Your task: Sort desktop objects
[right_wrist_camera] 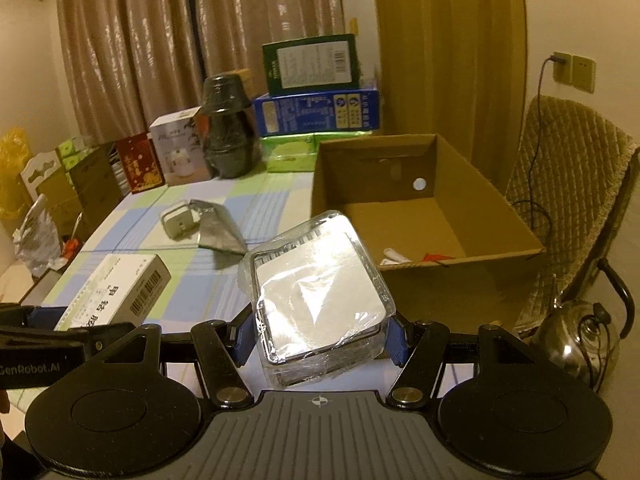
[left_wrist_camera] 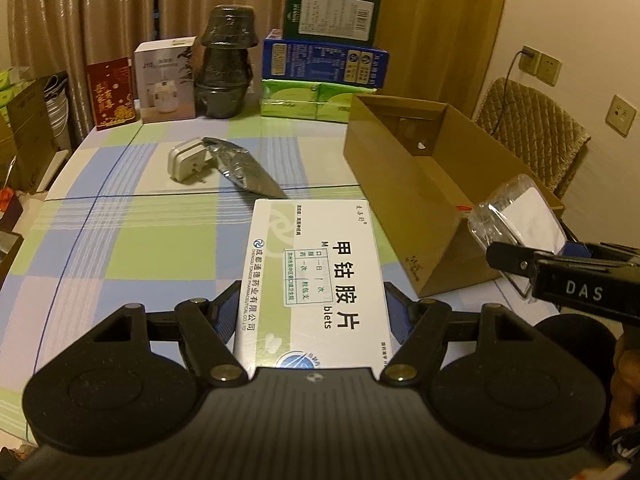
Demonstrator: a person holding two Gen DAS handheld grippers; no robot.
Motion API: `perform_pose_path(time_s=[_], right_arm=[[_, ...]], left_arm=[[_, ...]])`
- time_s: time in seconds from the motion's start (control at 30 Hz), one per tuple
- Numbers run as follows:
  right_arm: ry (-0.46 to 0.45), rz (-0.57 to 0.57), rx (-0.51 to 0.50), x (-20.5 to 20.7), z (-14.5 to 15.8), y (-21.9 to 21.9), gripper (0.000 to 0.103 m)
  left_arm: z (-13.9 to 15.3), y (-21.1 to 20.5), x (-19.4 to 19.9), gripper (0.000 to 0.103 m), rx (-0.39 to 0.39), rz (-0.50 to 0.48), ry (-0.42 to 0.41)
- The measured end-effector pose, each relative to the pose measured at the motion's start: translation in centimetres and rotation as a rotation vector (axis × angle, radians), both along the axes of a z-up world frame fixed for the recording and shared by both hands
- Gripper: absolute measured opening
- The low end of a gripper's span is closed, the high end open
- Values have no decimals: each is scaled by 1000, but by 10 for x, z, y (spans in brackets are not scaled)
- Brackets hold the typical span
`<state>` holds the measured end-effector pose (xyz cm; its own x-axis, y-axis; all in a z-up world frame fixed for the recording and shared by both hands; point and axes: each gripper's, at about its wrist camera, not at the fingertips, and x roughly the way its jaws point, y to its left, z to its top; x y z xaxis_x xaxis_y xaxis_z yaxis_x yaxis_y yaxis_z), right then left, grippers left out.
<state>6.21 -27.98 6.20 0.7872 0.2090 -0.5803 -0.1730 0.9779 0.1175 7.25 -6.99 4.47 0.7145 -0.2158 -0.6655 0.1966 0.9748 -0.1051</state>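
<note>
The left gripper [left_wrist_camera: 314, 312] clamps a white medicine carton [left_wrist_camera: 316, 280] and the right gripper [right_wrist_camera: 320, 336] a plastic-wrapped white box [right_wrist_camera: 320, 292]; neither is yet in the open brown cardboard box [right_wrist_camera: 500, 216], which already holds a few small bits. A white plug adapter [left_wrist_camera: 187, 159] and a silver foil pouch [left_wrist_camera: 244, 168] lie mid-table, unsorted.

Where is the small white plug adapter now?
The small white plug adapter lies on the checked tablecloth, touching the crumpled silver foil bag on its right, in front of the dark wrapped pot.

You are looking at dim, warm yellowish indoor light in both views. Glare is bouncing off the plastic-wrapped box [right_wrist_camera: 320, 300] and the bench [left_wrist_camera: 120, 240]. Fisheye distortion is bending the edges, corners are darkening, and the curtains [right_wrist_camera: 140, 40] are showing slight blur.
</note>
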Motion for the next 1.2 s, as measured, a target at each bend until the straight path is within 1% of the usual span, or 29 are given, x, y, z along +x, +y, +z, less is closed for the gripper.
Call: perform_pose_path(time_s=[0.33,0.6,0.93,1.2], right_arm=[[-11,-85,-16,4,6,-33,60],[-7,-155,-24,6,7,-64,60],[-4,-189,-20,9,9,-86,60],[-8,-203,-14,16,10,-95,60]], left_arm=[[9,-32,7,67,-7,-51,-13],[11,-61,16,67,-8,-99,-19],[15,-95,30,67,-17,-157,-29],[17,-115,39,67,-14,-189,-35]])
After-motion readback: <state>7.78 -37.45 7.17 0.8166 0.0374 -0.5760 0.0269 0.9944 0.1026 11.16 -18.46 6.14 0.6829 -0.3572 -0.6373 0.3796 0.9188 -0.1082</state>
